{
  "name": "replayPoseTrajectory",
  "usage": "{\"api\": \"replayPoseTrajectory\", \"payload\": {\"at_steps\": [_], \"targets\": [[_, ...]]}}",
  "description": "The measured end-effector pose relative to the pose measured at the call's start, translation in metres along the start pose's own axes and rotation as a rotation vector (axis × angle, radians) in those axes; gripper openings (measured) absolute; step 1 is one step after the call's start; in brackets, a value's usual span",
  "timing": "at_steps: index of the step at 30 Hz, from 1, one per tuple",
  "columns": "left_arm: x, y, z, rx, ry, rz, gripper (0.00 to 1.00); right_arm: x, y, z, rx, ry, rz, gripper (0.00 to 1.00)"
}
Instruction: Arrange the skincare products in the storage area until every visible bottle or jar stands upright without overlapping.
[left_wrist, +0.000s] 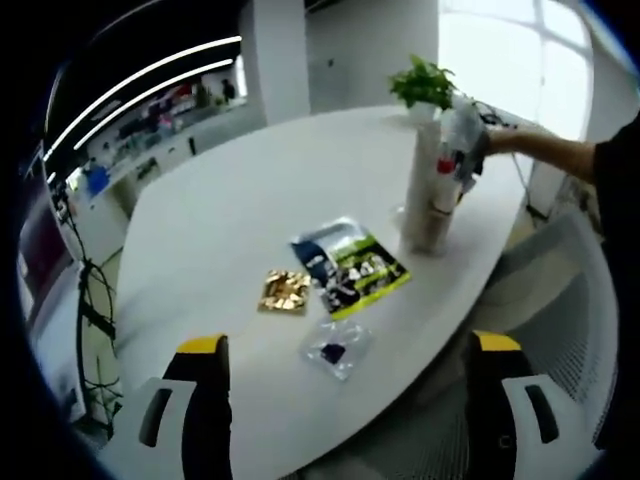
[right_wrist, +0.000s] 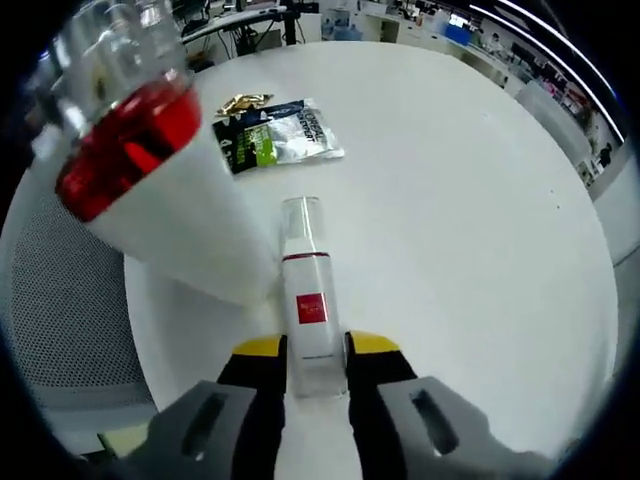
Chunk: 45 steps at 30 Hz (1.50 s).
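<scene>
On white table: right fingers clamp clear-capped bottle beside tall red-banded bottle; left fingers spread, empty

No readable text anywhere. Slim bottle in the right gripper view has a red square label at 6 o'clock, print too small to read. Green-and-black pouch on the surface carries white lettering, blurred in the left gripper view; same pouch at 11 o'clock in the right gripper view, lettering also illegible.
</scene>
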<state>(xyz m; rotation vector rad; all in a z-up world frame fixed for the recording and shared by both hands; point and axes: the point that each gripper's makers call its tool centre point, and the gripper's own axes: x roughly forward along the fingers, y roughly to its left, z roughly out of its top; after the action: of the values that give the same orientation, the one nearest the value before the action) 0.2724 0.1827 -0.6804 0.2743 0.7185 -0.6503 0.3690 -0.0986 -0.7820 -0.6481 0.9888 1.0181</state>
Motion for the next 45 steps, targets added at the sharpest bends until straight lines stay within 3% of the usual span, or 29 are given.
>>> {"api": "replayPoseTrajectory", "payload": {"at_steps": [19,25,33,39,45], "targets": [[0.001,-0.004,0.006,0.028,-0.009,-0.015,0.97,-0.005,0.002,-0.008,0.193,-0.041,0.001,0.2],[0.002,-0.007,0.006,0.036,-0.012,-0.029,0.97,-0.01,0.006,-0.014,0.338,-0.072,0.006,0.2],[0.001,-0.004,0.006,0.042,-0.019,-0.027,0.97,-0.016,0.005,-0.025,0.39,-0.098,-0.058,0.2],[0.002,-0.006,0.007,0.045,-0.03,-0.031,0.97,-0.02,0.011,-0.031,0.474,-0.16,-0.07,0.2],[0.003,-0.008,0.006,0.048,-0.026,-0.033,0.97,-0.028,0.019,-0.036,0.504,-0.199,-0.099,0.19]]}}
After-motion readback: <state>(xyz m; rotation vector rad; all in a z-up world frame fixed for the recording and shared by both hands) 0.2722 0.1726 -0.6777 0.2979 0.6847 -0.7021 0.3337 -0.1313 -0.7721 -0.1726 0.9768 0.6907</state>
